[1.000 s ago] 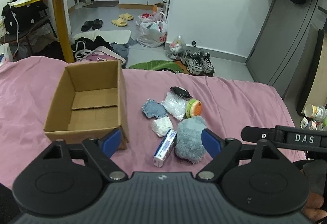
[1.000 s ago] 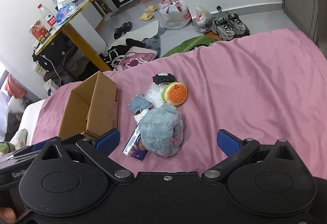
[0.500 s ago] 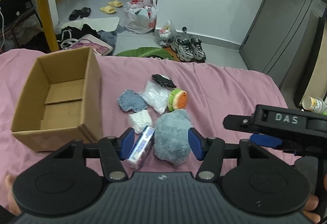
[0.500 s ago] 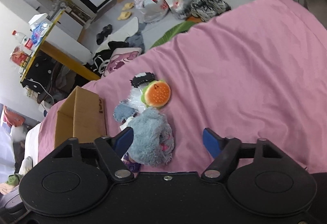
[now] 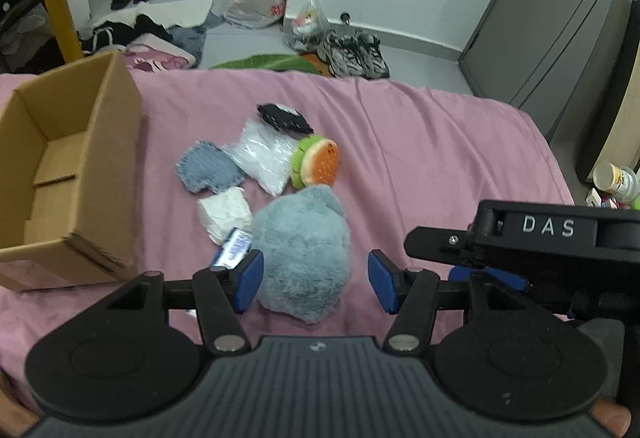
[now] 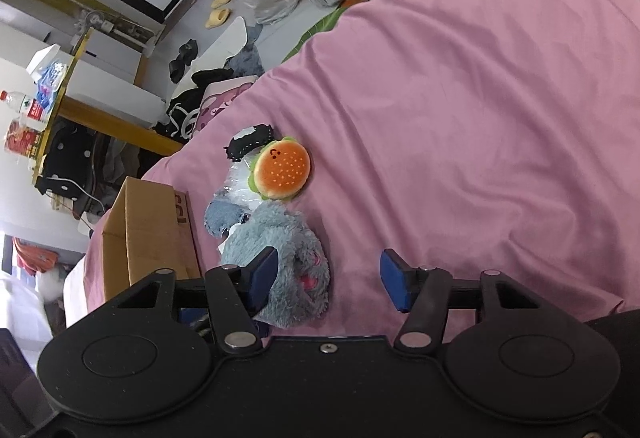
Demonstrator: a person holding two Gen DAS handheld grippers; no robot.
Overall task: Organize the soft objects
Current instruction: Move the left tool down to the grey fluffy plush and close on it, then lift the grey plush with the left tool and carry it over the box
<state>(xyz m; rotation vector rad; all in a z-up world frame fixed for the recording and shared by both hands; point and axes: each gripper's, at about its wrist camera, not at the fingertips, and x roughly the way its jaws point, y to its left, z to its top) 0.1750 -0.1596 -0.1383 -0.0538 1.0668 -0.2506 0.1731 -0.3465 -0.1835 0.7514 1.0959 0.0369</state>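
Observation:
A fluffy grey-blue plush [image 5: 304, 250] lies on the pink bed, also in the right wrist view [image 6: 288, 262]. My left gripper [image 5: 316, 280] is open, its jaws on either side of the plush's near end. My right gripper [image 6: 328, 284] is open, with the plush by its left finger. Behind lie a burger plush [image 5: 318, 166] [image 6: 282, 168], a denim patch [image 5: 208, 172], a clear plastic bag [image 5: 262, 156], a white wad [image 5: 224, 212], a black pouch [image 5: 284, 116] and a small blue-white pack [image 5: 234, 248].
An open, empty cardboard box [image 5: 60, 174] stands on the bed to the left; it also shows in the right wrist view [image 6: 148, 234]. The right gripper's body [image 5: 540, 242] sits at the right in the left wrist view. Beyond the bed, shoes, bags and clothes are on the floor.
Both grippers moved forward and lower toward the grey-blue plush. The left gripper's jaws narrowed and now flank it. The right gripper's jaws narrowed too and its view tilted.

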